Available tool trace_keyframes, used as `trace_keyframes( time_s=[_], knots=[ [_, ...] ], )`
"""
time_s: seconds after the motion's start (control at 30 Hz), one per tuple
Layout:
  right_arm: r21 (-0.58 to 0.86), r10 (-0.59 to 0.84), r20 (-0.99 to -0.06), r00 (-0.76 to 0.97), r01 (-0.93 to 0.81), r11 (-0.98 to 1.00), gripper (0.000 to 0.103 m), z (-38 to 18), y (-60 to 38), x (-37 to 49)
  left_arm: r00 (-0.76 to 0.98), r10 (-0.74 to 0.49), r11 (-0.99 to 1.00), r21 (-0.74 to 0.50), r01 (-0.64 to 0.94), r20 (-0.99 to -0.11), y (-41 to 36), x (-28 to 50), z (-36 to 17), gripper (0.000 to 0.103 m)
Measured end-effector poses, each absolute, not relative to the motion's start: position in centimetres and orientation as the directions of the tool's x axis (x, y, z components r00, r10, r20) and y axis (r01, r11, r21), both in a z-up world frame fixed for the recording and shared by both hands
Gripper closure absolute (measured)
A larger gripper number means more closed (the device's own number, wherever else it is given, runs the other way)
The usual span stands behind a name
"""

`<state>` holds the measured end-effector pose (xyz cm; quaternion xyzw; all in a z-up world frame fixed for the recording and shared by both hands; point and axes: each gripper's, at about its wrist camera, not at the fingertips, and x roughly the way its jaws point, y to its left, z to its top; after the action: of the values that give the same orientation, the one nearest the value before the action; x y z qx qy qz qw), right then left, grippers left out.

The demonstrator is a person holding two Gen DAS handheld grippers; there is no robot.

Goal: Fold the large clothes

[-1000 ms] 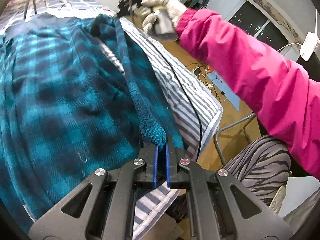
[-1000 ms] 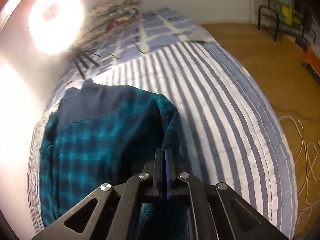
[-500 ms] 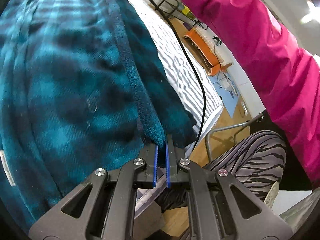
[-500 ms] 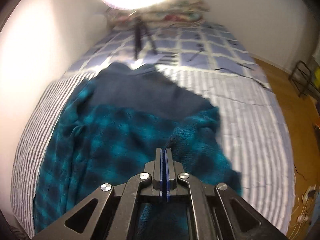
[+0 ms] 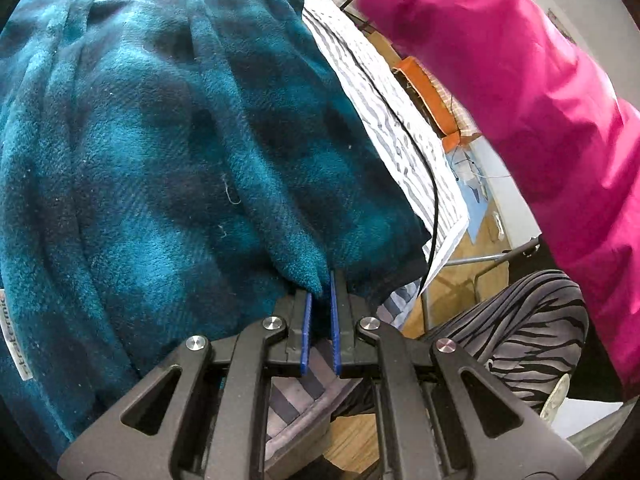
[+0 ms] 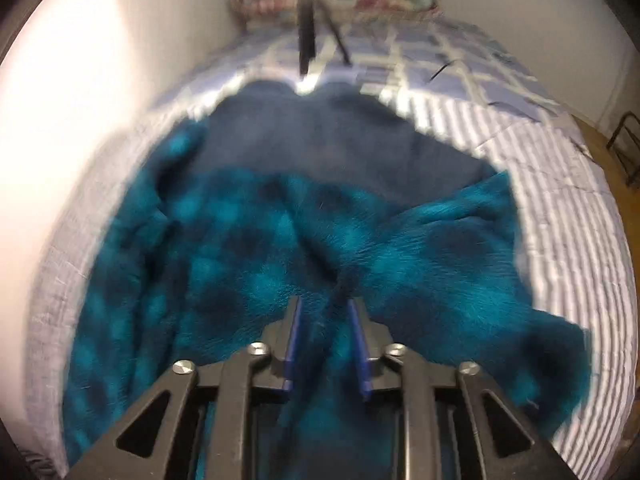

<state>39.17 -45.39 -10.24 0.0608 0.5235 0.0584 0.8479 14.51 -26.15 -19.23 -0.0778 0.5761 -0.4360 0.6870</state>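
Note:
A large teal-and-black plaid fleece garment [image 5: 168, 152] lies spread on the striped bed cover [image 5: 384, 92]. My left gripper [image 5: 320, 292] is shut on a folded corner of its edge near the bed's side. In the right wrist view the garment [image 6: 248, 248] shows a plain navy part [image 6: 320, 140] at its far end. My right gripper [image 6: 324, 308] hovers low over the folded-over flap. Its jaws are opening. A dark ridge of fleece runs loosely between the blue pads [image 6: 294, 328], which do not press on it.
A person's pink sleeve [image 5: 520, 100] reaches across above the bed's edge, with zebra-striped trousers [image 5: 520, 332] below. A black cable [image 5: 420, 152] runs along the cover. A tripod [image 6: 306, 36] and pillows [image 6: 380, 0] sit at the bed's head, with a white wall [image 6: 80, 80] to the left.
My right gripper swung across over the garment, dragging the flap onto it, and its jaws have parted. My left gripper sank closer to the bed, still pinching the edge.

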Motion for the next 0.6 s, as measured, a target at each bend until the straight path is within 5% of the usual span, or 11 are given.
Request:
trace_keyframes(
  time_s=[0.1, 0.23, 0.4, 0.6],
  knots=[
    [0.208, 0.185, -0.85, 0.494, -0.008, 0.978, 0.079, -6.9, -48.5, 36.3, -0.036, -0.675, 0.618, -0.592, 0.517, -0.737, -26.5, 14.0, -18.9, 0.097],
    [0.278, 0.216, -0.816, 0.536, 0.036, 0.96, 0.077, -2.8, -53.1, 30.2, -0.037, -0.68, 0.625, -0.605, 0.494, -0.733, -26.3, 14.3, -18.6, 0.079],
    [0.342, 0.282, -0.796, 0.535, 0.013, 0.94, 0.073, -0.5, -56.0, 20.7, -0.032, -0.696, 0.625, -0.626, 0.466, -0.718, -25.1, 14.2, -18.7, 0.078],
    [0.378, 0.374, -0.843, 0.387, -0.068, 0.923, 0.072, -4.1, -54.6, 10.4, -0.013, -0.708, 0.627, -0.636, 0.45, -0.707, -23.3, 15.0, -18.2, 0.078]
  ],
)
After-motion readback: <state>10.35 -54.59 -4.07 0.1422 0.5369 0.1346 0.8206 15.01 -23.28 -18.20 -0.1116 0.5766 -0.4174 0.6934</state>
